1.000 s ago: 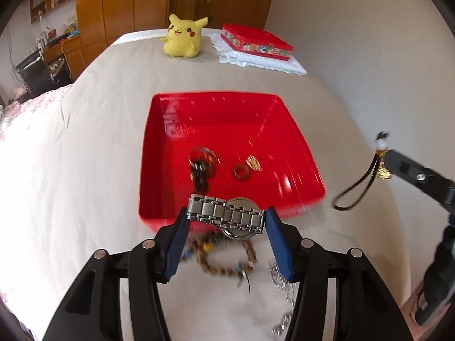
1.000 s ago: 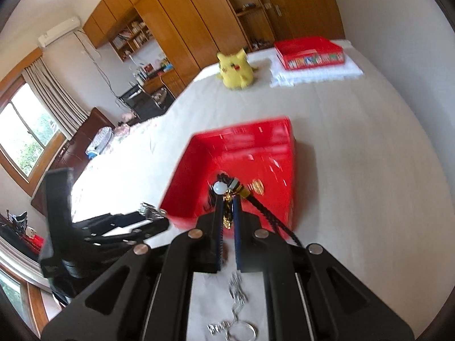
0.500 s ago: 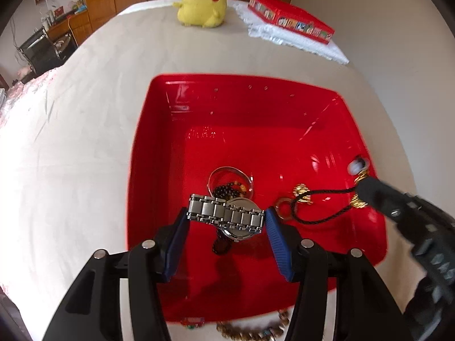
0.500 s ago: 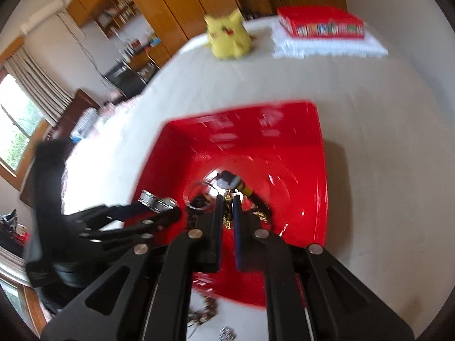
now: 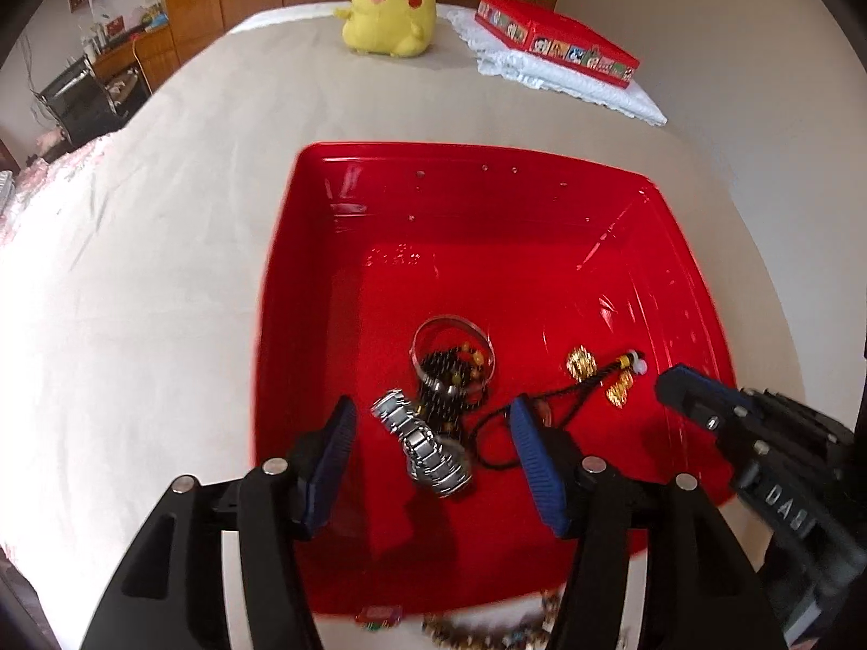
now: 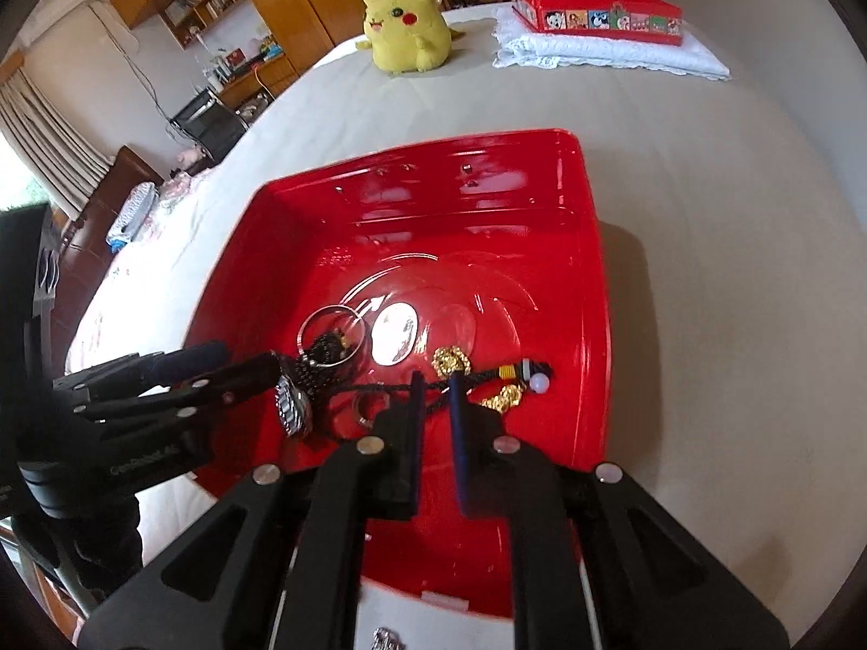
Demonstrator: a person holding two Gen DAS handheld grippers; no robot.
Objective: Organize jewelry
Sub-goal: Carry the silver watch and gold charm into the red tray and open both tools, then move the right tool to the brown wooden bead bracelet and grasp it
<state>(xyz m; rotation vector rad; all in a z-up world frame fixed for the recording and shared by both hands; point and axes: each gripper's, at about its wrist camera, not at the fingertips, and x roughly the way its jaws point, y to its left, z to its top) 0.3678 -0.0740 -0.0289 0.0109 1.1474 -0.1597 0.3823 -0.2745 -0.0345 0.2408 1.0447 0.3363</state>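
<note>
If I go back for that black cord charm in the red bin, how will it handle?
Probably floppy: the black cord charm lies in loose curves across the red bin floor. Its beaded, gold end would likely dangle and swing. It may snag, since the cord runs beside the steel watch.

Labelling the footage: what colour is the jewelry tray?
Red tray, clearest in the left wrist view.

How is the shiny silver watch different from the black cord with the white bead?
The silver metal-link watch is chunky and shiny; the black braided cord with the white bead is thin and dull. The watch lies bunched together, while the cord sprawls out in a loop. The cord carries gold charms; the watch has none. Both lie inside the red plastic bin.
</note>
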